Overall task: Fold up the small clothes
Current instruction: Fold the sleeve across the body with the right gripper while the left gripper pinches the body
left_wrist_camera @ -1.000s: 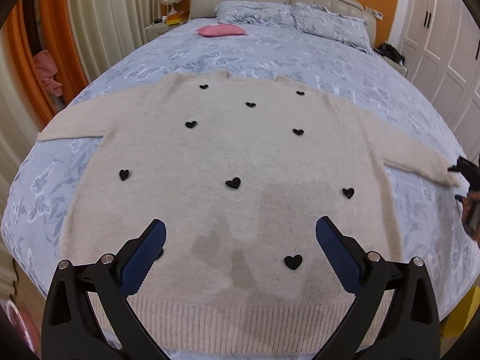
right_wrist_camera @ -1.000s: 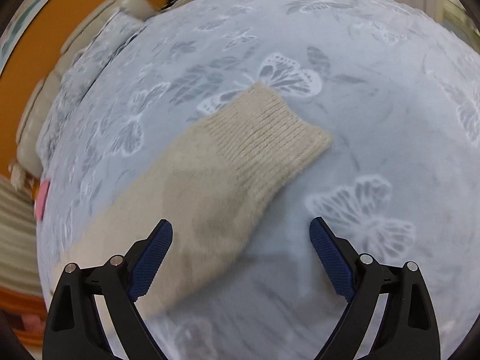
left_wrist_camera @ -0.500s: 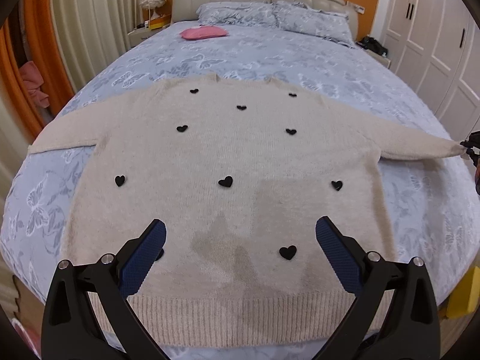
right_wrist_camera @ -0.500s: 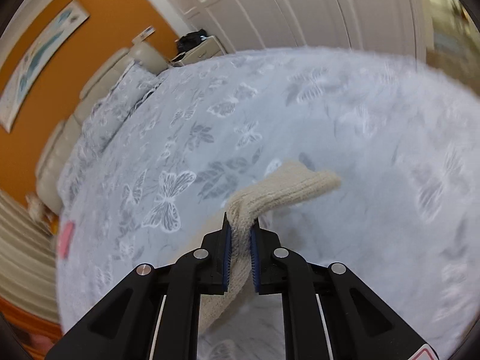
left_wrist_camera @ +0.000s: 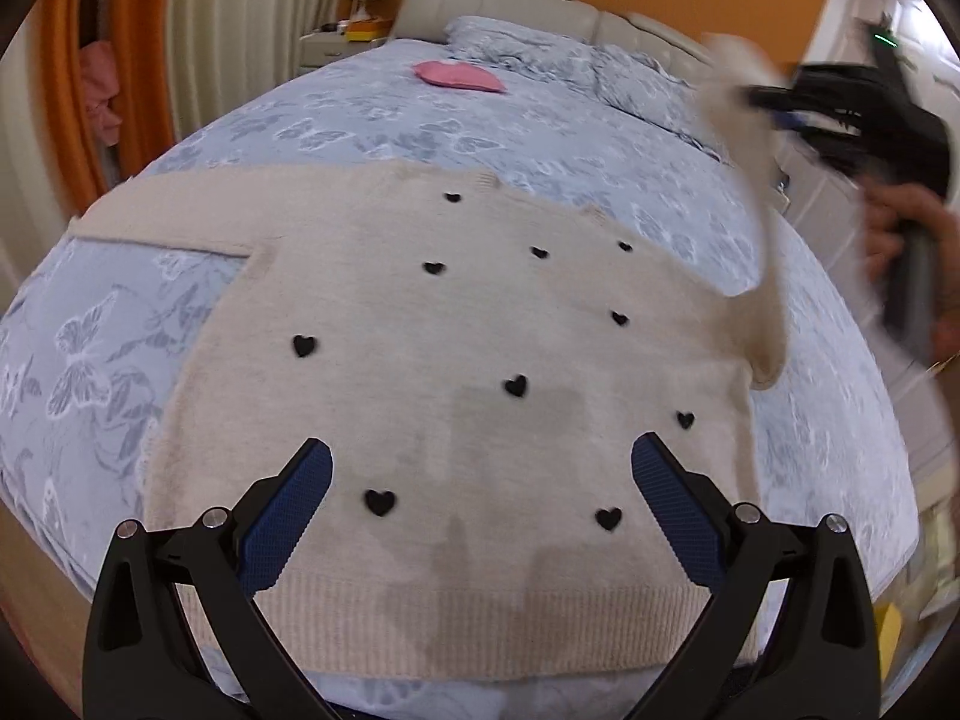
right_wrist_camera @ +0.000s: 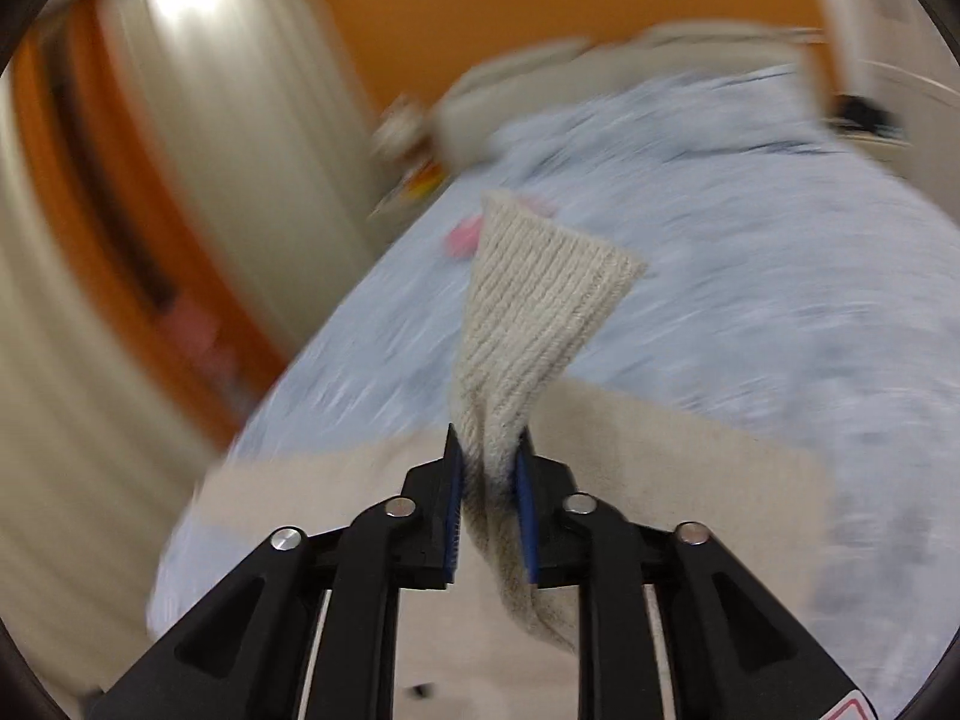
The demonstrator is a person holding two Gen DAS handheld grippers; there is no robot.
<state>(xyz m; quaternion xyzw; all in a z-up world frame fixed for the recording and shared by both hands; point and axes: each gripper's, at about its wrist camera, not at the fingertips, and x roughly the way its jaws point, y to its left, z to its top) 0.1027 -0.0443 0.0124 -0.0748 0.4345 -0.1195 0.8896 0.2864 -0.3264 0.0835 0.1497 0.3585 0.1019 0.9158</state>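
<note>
A beige knit sweater (left_wrist_camera: pixel 456 324) with small black hearts lies flat, front up, on the bed (left_wrist_camera: pixel 540 138). Its left sleeve (left_wrist_camera: pixel 162 210) stretches out to the left. My left gripper (left_wrist_camera: pixel 480 498) hovers open over the lower body near the ribbed hem, holding nothing. My right gripper (right_wrist_camera: pixel 489 468) pinches the right sleeve just behind its ribbed cuff (right_wrist_camera: pixel 540 288); its jaws are opening slightly, but the pads still press on the knit. In the left wrist view the right gripper (left_wrist_camera: pixel 774 108) holds that sleeve (left_wrist_camera: pixel 762 228) up in the air at the sweater's right side.
A pink folded item (left_wrist_camera: pixel 459 75) lies near the pillows (left_wrist_camera: pixel 540 54) at the head of the bed. A nightstand (left_wrist_camera: pixel 336 45) and curtains stand at the back left. A person's hand (left_wrist_camera: pixel 900 222) grips the right tool's handle at the right.
The right gripper closed on the right sleeve's cuff and lifted it off the bed, swinging it up and in toward the sweater's body. The left gripper drifted right, still open.
</note>
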